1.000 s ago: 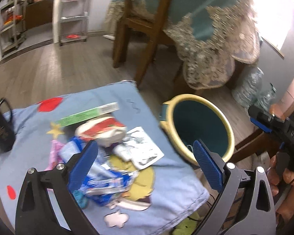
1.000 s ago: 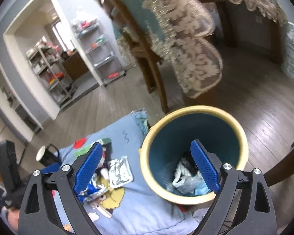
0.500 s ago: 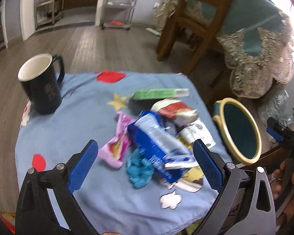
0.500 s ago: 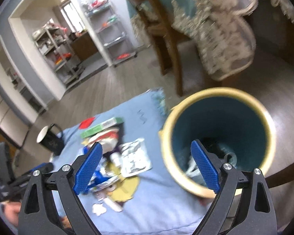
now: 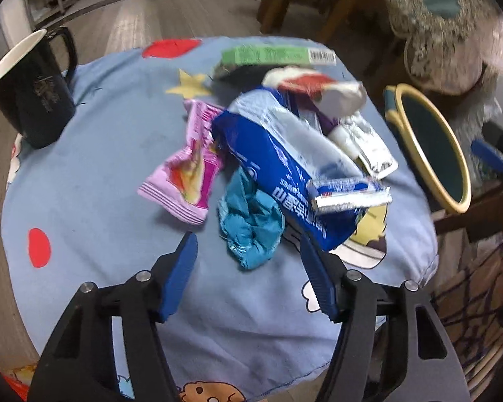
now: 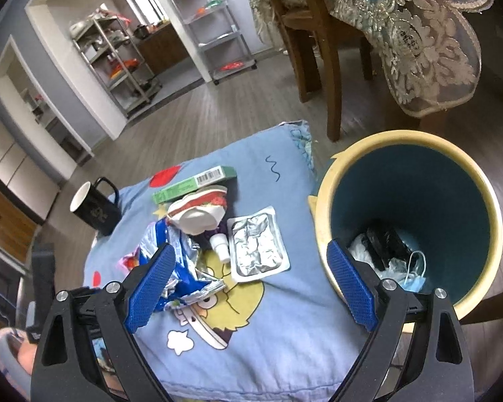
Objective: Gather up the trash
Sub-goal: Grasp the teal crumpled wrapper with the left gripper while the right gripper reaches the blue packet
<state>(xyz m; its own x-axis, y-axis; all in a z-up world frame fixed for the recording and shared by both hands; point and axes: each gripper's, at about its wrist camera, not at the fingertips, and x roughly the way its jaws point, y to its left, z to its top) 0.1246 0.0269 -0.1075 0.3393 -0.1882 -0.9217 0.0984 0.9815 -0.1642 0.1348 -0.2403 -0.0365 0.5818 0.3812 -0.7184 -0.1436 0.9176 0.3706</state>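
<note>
Our left gripper (image 5: 248,261) has just been narrowing its jaws, still unclenched and holding nothing, poised just before the crumpled teal wrapper (image 5: 249,222). Our right gripper (image 6: 251,278) gapes wide and empty. Beyond the teal wrapper lie the blue snack bag (image 5: 285,164), then the green box (image 5: 275,55); the bin (image 6: 409,221) stands beside that pile. We judge this the reach step: next, descend and pinch the wrapper.

Grey wood-plank floor (image 6: 198,114); wooden chair (image 6: 312,33) beside a lace-edged tablecloth (image 6: 429,43); metal shelving racks (image 6: 214,23) along white walls.
</note>
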